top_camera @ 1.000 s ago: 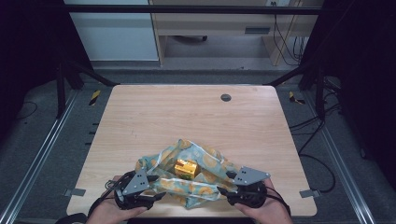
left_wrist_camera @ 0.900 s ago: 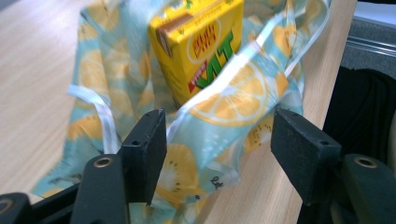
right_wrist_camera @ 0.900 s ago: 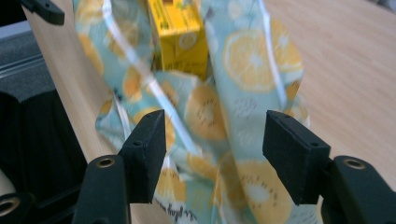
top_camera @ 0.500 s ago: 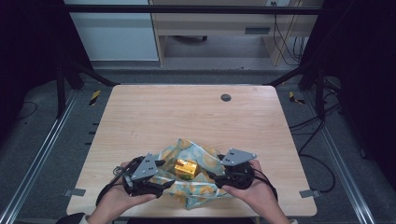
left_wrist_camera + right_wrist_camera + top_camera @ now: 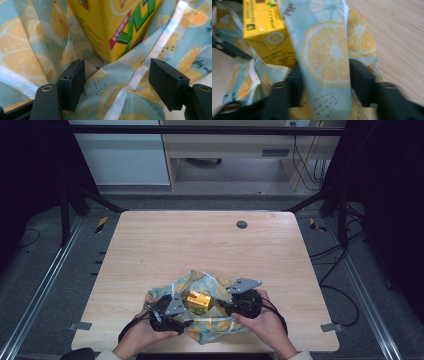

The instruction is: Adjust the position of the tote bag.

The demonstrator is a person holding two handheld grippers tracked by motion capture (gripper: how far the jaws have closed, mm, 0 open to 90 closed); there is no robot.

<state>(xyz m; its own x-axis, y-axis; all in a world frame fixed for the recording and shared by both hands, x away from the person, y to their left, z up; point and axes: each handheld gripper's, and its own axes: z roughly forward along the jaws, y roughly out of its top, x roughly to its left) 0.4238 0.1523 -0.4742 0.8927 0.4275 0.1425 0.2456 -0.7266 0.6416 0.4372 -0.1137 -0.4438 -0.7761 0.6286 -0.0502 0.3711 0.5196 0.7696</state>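
High view: a yellow drink carton (image 5: 198, 300) is seen at the middle of a lemon-print cloth (image 5: 212, 327), near the front edge of the wooden table (image 5: 200, 245). The cloth is bunched up around the carton on both sides, apparently so that the carton can be wrapped.

In the left gripper view, the carton (image 5: 112, 22) is stood just beyond the jaws, and the cloth (image 5: 30, 45) with its white hem is spread beneath and between them. The left gripper (image 5: 116, 77) is held open, its pads apart from the fabric on either side; the jaws have just been widened slightly, and nothing is pinched. It seems to be lined up for a fresh bite at the hem.

In the right gripper view, a strip of cloth (image 5: 327, 55) is draped upward between the jaws, and the right gripper (image 5: 324, 80) has just been closed further onto it. The fold appears gripped, presumably to be drawn over the carton (image 5: 265, 30).

A round grommet (image 5: 242, 224) is set in the table's far side.
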